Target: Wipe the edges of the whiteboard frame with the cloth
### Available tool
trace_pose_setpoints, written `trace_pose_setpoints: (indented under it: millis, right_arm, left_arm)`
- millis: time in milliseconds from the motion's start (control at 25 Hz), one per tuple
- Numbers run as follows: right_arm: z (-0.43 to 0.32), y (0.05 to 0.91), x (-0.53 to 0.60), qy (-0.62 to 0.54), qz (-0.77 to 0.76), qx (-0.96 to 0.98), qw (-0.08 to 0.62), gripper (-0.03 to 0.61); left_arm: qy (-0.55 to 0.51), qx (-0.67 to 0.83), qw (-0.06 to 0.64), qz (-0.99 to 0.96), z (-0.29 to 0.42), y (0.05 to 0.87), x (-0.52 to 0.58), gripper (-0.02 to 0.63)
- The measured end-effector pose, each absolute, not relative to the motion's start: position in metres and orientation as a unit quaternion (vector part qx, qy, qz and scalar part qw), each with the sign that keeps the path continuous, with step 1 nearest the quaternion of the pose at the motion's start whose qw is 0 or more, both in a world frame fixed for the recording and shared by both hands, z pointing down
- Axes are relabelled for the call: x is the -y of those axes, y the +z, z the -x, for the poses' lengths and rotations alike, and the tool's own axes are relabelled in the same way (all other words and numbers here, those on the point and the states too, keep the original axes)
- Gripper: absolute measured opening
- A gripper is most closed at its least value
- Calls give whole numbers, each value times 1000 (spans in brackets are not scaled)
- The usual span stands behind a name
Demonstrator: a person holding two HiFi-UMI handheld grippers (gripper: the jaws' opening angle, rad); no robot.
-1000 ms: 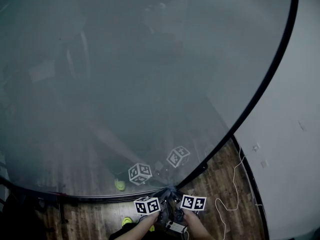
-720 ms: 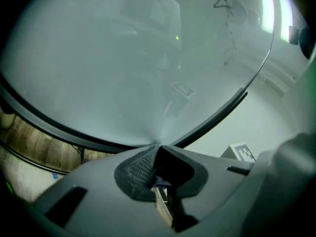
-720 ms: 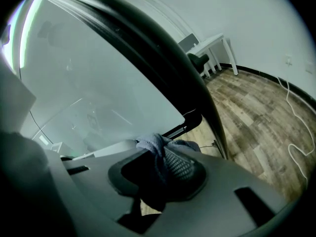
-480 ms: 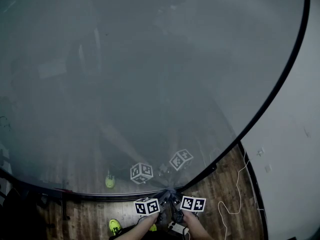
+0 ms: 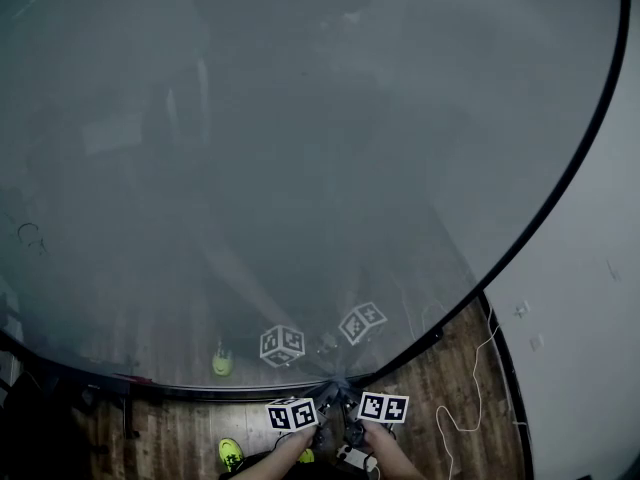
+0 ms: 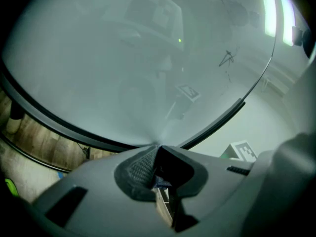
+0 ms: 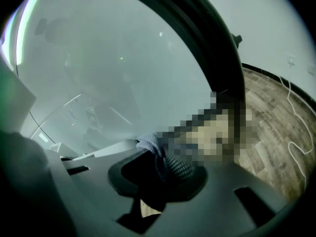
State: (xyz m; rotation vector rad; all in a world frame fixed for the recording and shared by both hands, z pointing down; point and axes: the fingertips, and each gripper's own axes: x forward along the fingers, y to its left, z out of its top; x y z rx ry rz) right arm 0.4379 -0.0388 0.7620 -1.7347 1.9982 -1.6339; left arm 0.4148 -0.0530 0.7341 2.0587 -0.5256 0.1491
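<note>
The whiteboard [image 5: 300, 168] is glossy grey and fills most of the head view, edged by a thin black frame [image 5: 561, 182]. Both grippers meet at its lower corner. A dark grey-blue cloth [image 5: 337, 384] is bunched between them against the frame. My left gripper [image 5: 322, 396] is shut, with a scrap of cloth [image 6: 161, 183] between its pads, its tip at the frame [image 6: 64, 128]. My right gripper [image 5: 348, 396] is shut on a fold of the cloth [image 7: 149, 144] beside the frame [image 7: 217, 48]. The marker cubes are mirrored in the board.
Wooden floor [image 5: 440, 368] runs below and right of the board, with a white cable [image 5: 470, 388] lying on it. A white wall [image 5: 590, 308] stands at the right. A yellow-green shoe [image 5: 230, 455] shows at the bottom edge.
The head view has drifted, so the board's frame sits further right. Both grippers have stayed at the lower corner with the cloth. The shoe has shifted left.
</note>
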Motion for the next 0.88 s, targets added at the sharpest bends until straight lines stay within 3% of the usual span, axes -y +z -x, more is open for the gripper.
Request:
trace_pose_setpoints:
  millis: [880]
  right_arm:
    - [-403, 759, 43, -540, 541, -644, -1, 72]
  left_arm:
    - [62, 222, 491, -840, -381, 731, 58, 35]
